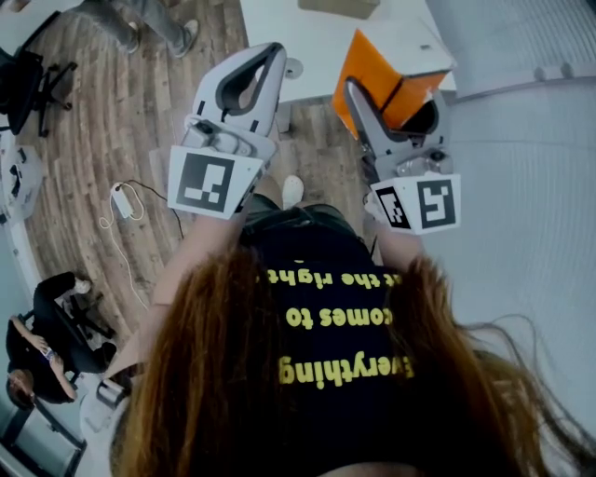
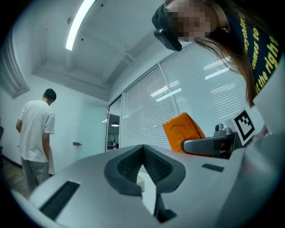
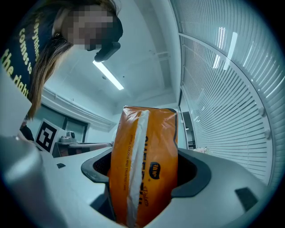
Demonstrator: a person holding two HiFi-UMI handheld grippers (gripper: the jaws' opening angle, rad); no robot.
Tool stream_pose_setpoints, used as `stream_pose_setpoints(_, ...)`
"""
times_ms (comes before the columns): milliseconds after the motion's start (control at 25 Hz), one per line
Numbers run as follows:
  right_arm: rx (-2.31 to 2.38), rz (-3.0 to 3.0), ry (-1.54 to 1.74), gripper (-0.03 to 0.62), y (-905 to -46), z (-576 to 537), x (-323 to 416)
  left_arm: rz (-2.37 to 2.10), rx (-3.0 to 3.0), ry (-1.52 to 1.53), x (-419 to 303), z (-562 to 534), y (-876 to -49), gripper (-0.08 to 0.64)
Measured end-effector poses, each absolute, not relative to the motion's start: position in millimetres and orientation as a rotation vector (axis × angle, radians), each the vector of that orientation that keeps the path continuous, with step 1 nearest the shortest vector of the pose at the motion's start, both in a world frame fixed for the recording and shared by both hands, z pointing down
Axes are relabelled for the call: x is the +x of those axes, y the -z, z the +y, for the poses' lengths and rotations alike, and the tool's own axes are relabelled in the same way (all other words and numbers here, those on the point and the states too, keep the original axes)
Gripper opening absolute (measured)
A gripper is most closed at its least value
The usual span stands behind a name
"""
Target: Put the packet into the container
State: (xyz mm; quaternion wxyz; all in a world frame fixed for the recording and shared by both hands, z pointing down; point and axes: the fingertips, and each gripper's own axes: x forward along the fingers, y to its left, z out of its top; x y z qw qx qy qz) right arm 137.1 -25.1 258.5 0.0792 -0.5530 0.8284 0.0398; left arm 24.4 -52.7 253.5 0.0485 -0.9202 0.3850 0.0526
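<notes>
An orange packet (image 3: 143, 171) with a white seam stands upright between my right gripper's (image 3: 144, 178) jaws, which are shut on its lower part. In the head view the same packet (image 1: 372, 70) sticks out past the right gripper (image 1: 391, 101), raised in front of the person's chest. My left gripper (image 1: 272, 51) is held up beside it, its jaws meeting at the tips with nothing between them. From the left gripper view its jaws (image 2: 143, 150) touch, and the packet (image 2: 181, 130) shows off to the right. I cannot pick out a container for certain.
A white table (image 1: 326, 51) stands ahead with a tan box (image 1: 340, 7) at its far edge. On the wooden floor lie a white device and cable (image 1: 121, 200). One person sits at lower left (image 1: 37, 345); another stands (image 2: 35, 133) near a door. Window blinds (image 3: 222, 102) line the wall.
</notes>
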Motion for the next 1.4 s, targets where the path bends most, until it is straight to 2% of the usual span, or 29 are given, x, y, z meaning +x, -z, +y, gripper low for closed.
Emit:
stream_pose_setpoints(440, -1.709, 2.445, -0.099, 0.368, -263, -51, 150, 1.142, -2.808, -0.158, 33, -85, -254, 0.002)
stream_pose_setpoints(920, -1.774, 2.433, -0.102, 0.368, -245, -148, 143, 1.071, -2.862, -0.195, 34, -189, -240, 0.002)
stream_pose_setpoints(1400, -1.876, 2.372, -0.130, 0.368, -257, -179, 147, 0.957, -2.910, -0.234, 44, -232, -255, 0.002)
